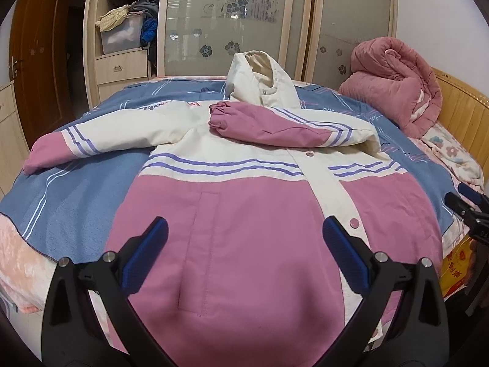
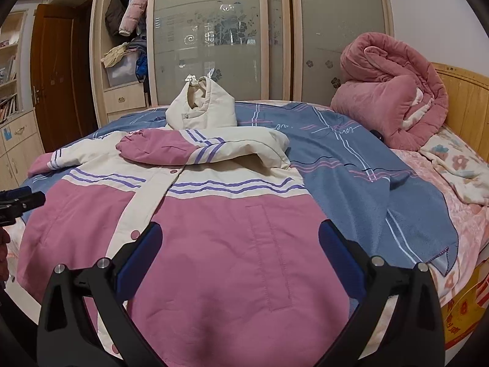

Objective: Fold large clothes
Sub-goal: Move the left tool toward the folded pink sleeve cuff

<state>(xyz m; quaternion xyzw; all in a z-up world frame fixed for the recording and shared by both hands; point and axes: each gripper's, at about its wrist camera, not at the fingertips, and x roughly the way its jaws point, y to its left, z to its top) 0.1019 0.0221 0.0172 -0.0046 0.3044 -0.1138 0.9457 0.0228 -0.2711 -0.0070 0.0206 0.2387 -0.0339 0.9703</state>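
While both tools hang over the near hem, we take the pink and cream padded hooded jacket (image 1: pixel 244 208) as our landmark: it lies front up, snapped shut, spread across the blue striped fleece blanket (image 1: pixel 67 202) that covers the bed.

Left gripper (image 1: pixel 244 244): black frame, blue ribbed pads. We see its fingers (image 1: pixel 149 250) spread wide over the lower pink panel of the jacket, on either side of the vertical welt pocket (image 1: pixel 198 250). Nothing sits between them. Whether the pads touch the fabric we cannot tell.

Right gripper (image 2: pixel 240 252): same build. Its fingers (image 2: pixel 339 260) are also set wide apart and empty, above the jacket's other lower panel, with the cream snap placket (image 2: pixel 152 195) just to the left of the left-hand finger. In the left wrist view this gripper shows only as a dark tip (image 1: pixel 464 208) at the jacket's right edge.

Jacket layout:
- The cream hood (image 1: pixel 262 82) stands up at the far end of the jacket.
- One sleeve with a pink cuff (image 1: pixel 275 125) is folded across the chest, its cuff resting near the collar.
- The other sleeve (image 1: pixel 101 137) lies stretched out sideways from the jacket onto the blanket.
- Purple stripes (image 1: pixel 214 165) cross the chest between the cream and pink sections.

Beyond the jacket's hood stands a wardrobe with frosted floral sliding doors (image 2: pixel 214 30). To the far right of the jacket, a rolled pink quilt (image 2: pixel 388 91) rests against the wooden headboard (image 2: pixel 467 98).
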